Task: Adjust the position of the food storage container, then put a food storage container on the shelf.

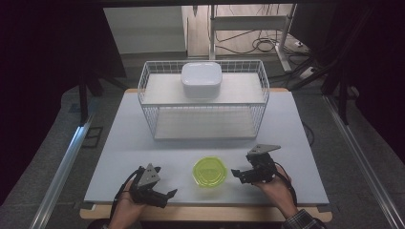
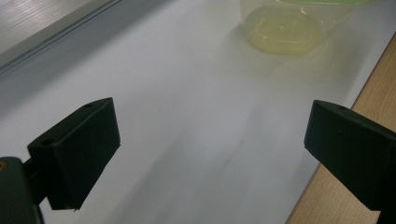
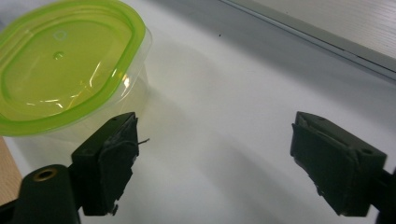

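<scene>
- High view: white table carries a lidded green container near the front edge, roughly midway between the two hands.
- Container: clear body, lime-green lid seated on top; it stands upright on the table, nothing gripping it.
- Right gripper: just to the right of the container, held by the person's right hand. Right gripper view shows the jaws spread wide with bare table between them; the container sits beyond and beside one jaw, close by but not pinched.
- Left gripper: near the front edge, left of the container and apart from it, held by the left hand. Left gripper view shows its jaws wide apart, nothing between them; the container lies farther off, blurred, at the top of that view.
- Wire basket: at the back of the table, well apart from both grippers, holding a white lidded box at its rear.
</scene>
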Action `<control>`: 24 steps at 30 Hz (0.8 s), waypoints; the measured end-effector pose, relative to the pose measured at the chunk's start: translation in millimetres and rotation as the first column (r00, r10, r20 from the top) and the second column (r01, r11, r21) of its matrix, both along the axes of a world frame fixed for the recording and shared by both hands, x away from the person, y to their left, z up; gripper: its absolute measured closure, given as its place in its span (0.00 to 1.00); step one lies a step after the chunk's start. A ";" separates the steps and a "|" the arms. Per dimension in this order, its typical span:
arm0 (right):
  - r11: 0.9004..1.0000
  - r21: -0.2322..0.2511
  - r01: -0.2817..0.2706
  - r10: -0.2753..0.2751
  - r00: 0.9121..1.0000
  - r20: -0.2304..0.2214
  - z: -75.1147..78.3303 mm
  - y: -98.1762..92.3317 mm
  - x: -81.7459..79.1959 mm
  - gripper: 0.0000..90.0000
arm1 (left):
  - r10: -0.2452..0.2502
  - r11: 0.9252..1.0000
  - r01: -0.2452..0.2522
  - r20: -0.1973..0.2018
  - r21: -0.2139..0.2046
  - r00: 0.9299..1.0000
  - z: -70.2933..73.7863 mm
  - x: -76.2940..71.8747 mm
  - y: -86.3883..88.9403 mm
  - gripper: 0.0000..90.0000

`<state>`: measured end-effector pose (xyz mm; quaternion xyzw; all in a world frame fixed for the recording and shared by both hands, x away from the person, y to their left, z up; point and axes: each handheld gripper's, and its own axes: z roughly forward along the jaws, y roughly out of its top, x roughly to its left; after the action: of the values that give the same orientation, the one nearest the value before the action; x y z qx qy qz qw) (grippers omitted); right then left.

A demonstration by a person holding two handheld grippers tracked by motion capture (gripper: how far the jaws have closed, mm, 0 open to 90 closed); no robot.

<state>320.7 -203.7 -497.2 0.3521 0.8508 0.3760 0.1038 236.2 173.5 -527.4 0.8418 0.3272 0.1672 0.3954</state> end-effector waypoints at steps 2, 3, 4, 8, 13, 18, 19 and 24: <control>1.000 0.018 -0.004 0.004 1.000 0.003 0.8 -1.1 -0.3 0.12 | -0.001 1.000 0.001 0.002 0.002 1.000 -0.1 0.1 -0.1 0.03; 1.000 0.022 -0.005 0.004 1.000 0.009 1.5 -1.5 -0.4 0.11 | -0.002 1.000 0.002 0.002 0.002 1.000 -0.2 0.2 -0.1 0.03; 1.000 0.021 -0.008 0.008 1.000 0.016 2.1 -1.8 -0.6 0.09 | -0.002 1.000 0.002 0.002 0.002 1.000 -0.4 0.2 -0.1 0.03; 1.000 0.022 0.000 0.000 1.000 0.019 3.0 -1.5 -1.2 0.07 | -0.002 1.000 0.002 0.001 -0.001 1.000 -0.4 0.4 0.2 0.03; 1.000 0.019 0.004 -0.004 1.000 -0.016 5.7 0.7 -1.6 0.05 | -0.005 1.000 0.005 0.000 0.003 1.000 -0.6 0.2 -0.4 0.03; 0.999 0.041 0.006 -0.005 0.999 -0.031 13.5 2.9 -1.7 0.04 | -0.005 1.000 0.005 -0.003 0.004 1.000 -1.4 0.6 -1.0 0.03; 0.999 0.042 0.003 -0.001 0.999 -0.033 15.4 3.6 -2.1 0.05 | -0.005 1.000 0.005 -0.003 0.004 1.000 -1.5 0.7 -1.1 0.03; 0.997 0.071 -0.009 0.013 0.998 -0.063 23.7 8.3 -2.4 0.17 | -0.005 1.000 0.005 -0.005 0.007 1.000 -1.8 0.9 -1.3 0.03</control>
<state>318.3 -195.5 -473.5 0.3626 0.8418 0.3950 0.0619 237.2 172.1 -529.2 0.8445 0.3253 0.1652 0.3921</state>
